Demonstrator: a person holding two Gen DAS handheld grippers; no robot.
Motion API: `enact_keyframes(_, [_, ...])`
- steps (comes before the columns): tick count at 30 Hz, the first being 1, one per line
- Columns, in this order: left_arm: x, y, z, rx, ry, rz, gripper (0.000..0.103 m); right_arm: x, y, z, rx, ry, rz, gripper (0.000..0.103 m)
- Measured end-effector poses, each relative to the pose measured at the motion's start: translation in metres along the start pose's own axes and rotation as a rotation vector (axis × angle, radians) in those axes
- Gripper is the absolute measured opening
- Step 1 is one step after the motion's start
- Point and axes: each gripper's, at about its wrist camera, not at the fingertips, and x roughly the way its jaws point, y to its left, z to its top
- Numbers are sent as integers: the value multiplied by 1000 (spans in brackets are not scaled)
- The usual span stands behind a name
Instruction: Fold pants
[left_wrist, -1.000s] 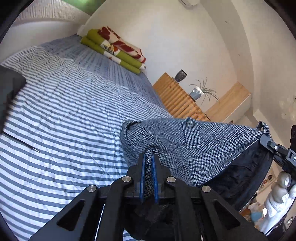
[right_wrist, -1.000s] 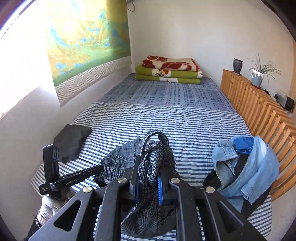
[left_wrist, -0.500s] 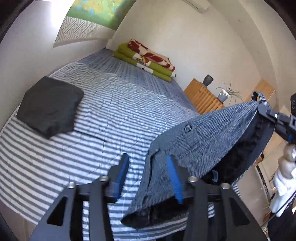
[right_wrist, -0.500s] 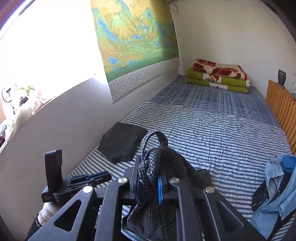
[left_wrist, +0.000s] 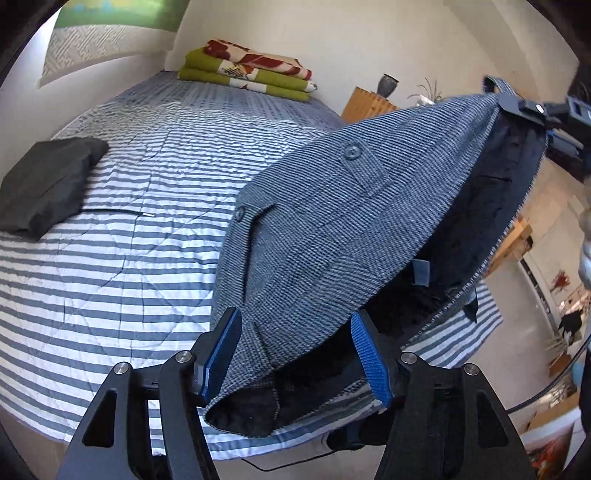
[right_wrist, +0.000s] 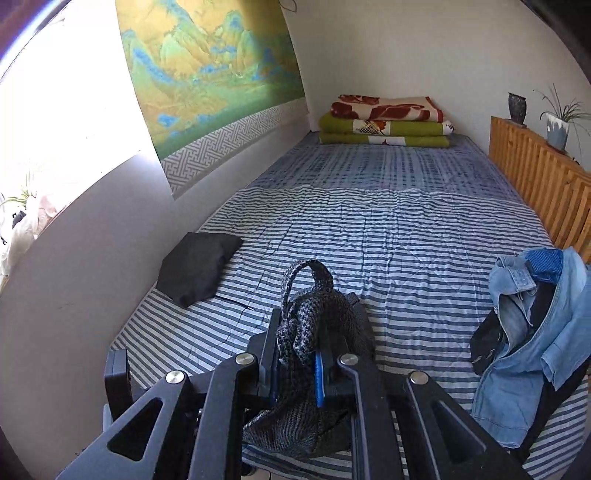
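Observation:
Grey houndstooth pants (left_wrist: 332, 229) with a dark lining hang in the air over the near end of the striped bed (left_wrist: 147, 206). In the left wrist view my left gripper (left_wrist: 295, 354) is open, its blue pads (left_wrist: 221, 347) on either side of the waistband's lower end without pinching it. My right gripper (left_wrist: 532, 109) holds the far upper corner of the waistband. In the right wrist view that right gripper (right_wrist: 299, 354) is shut on the bunched cloth of the pants (right_wrist: 314, 321), a belt loop sticking up above the fingers. Part of the left gripper's body (right_wrist: 116, 376) shows low on the left.
A folded black garment (right_wrist: 199, 273) lies near the wall on the left of the bed. A pile of denim clothes (right_wrist: 535, 339) sits at the right edge by a wooden slatted rail (right_wrist: 535, 181). Folded blankets (right_wrist: 384, 122) are stacked at the far end.
My left gripper, shut on the waistband one second ago, has opened and let it go. The pants now hang from the right gripper alone, which has stayed shut.

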Motion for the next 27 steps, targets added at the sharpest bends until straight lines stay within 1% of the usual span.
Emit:
enact_keyframes(2, [3, -21, -5, 80, 3, 54, 69, 1, -6, -5, 15, 5, 4, 12])
enact_keyframes(4, [13, -33, -10, 132, 24, 123, 69, 3, -12, -7, 32, 7, 11, 12])
enact_keyframes(6, [21, -32, -10, 125, 41, 176, 69, 2, -14, -10, 43, 7, 21, 12])
enact_keyframes(9, [33, -28, -9, 125, 46, 212, 69, -2, -16, -12, 42, 5, 27, 12])
enact_keyframes(10, [37, -29, -10, 132, 54, 217, 69, -3, -17, -13, 43, 6, 28, 12])
enact_keyframes(12, [44, -32, -12, 143, 68, 185, 69, -5, -17, -13, 47, 10, 29, 12])
enact_keyframes(14, [50, -40, -15, 177, 67, 189, 69, -5, -17, -13, 44, 9, 20, 12])
enact_keyframes(15, [53, -42, -16, 177, 72, 179, 69, -5, -17, -12, 44, 10, 17, 12])
enact_keyframes(17, [55, -46, -18, 152, 90, 113, 68, -5, -17, -12, 46, 13, 11, 12])
enact_keyframes(18, [54, -47, -17, 147, 80, 81, 68, -5, -17, -12, 47, 12, 6, 12])
enact_keyframes(19, [52, -53, -18, 167, 64, 79, 69, -5, -18, -11, 49, 11, 5, 12])
enact_keyframes(21, [59, -56, -16, 197, 57, 135, 69, -5, -18, -11, 47, 11, 3, 12])
enact_keyframes(22, [64, -51, -14, 180, 66, 168, 66, -5, -18, -12, 47, 13, 0, 12])
enact_keyframes(23, [68, -43, -10, 144, 76, 184, 46, -5, -18, -12, 47, 15, -1, 12])
enact_keyframes(24, [71, -31, -6, 89, 84, 175, 34, -5, -18, -13, 46, 17, -4, 12])
enact_keyframes(25, [73, -17, -2, 22, 86, 150, 17, -5, -17, -14, 42, 18, -5, 12])
enact_keyframes(26, [72, -3, 3, -37, 78, 120, 9, -5, -16, -14, 39, 22, -4, 12])
enact_keyframes(27, [69, 11, 8, -94, 71, 90, 3, -5, -15, -14, 34, 28, -1, 12])
